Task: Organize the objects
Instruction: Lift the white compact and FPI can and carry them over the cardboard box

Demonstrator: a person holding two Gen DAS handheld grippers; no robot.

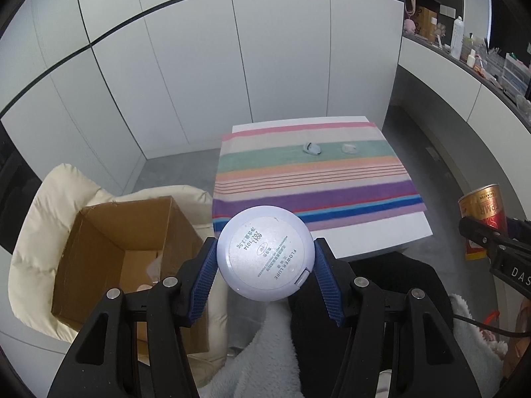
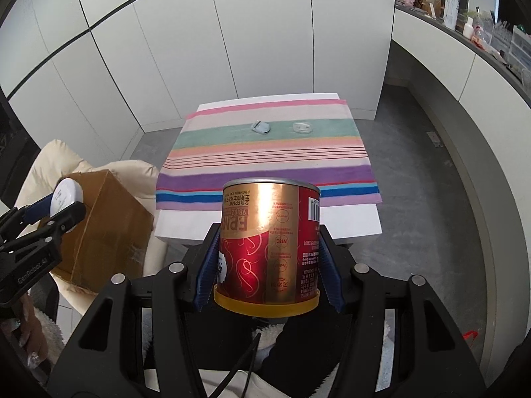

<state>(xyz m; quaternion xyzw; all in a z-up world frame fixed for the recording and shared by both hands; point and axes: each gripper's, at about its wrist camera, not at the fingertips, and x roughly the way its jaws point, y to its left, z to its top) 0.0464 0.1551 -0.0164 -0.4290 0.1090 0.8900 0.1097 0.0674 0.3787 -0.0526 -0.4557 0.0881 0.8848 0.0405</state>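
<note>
Blue pads (image 1: 323, 278) of the left gripper (image 1: 265, 273) clamp a round lilac compact (image 1: 265, 253) near the cardboard box (image 1: 109, 248); the right gripper (image 2: 268, 273) grips an upside-down red-gold can (image 2: 270, 245) before the striped cloth (image 2: 265, 152).

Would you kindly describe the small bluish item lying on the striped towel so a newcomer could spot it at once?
Find the low white table draped with a striped towel. On the towel's green band, near the far edge, lie two small items side by side. The bluish item is the left one; its neighbour, the clear item, is paler and see-through.
</note>
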